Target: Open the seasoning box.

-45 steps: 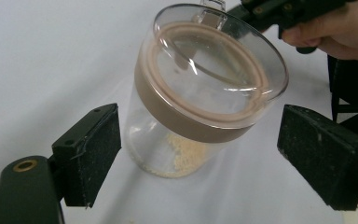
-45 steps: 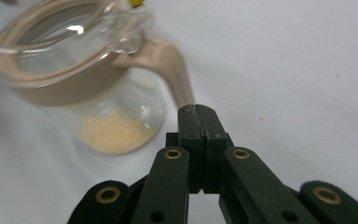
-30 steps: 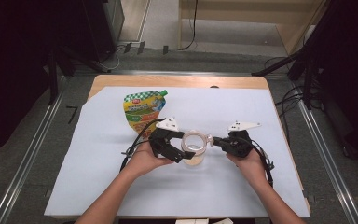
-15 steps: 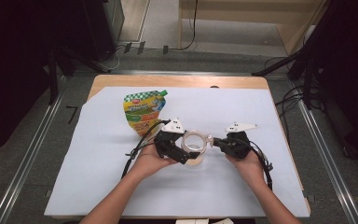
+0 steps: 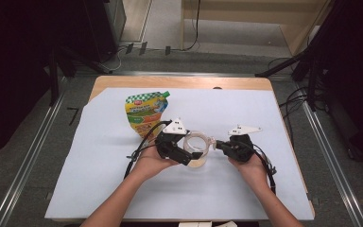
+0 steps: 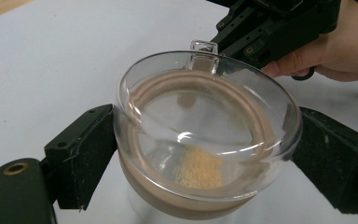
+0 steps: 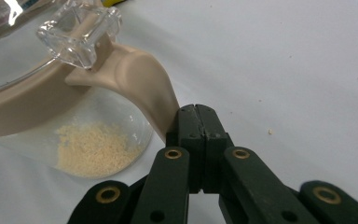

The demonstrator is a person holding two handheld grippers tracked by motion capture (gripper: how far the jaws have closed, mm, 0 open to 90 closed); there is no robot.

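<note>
A clear glass jar [image 5: 197, 145] with a beige lid ring stands on the white sheet, a little pale grain [image 6: 199, 169] lying at its bottom. My left gripper [image 6: 207, 156] has one black pad on each side of the jar [image 6: 205, 126] and is shut on it. From the right, my right gripper [image 5: 218, 144] points at the jar. Its jaws are pressed together with nothing between them. In the right gripper view the right gripper [image 7: 196, 112] touches the beige latch arm [image 7: 142, 81] below the clear clasp [image 7: 79, 32].
A green and orange pouch [image 5: 146, 111] lies flat behind the left hand. The white sheet [image 5: 99, 189] covers most of the wooden table [image 5: 179, 82]. Cables trail from both grippers toward the person. Dark stands and metal rails flank the table.
</note>
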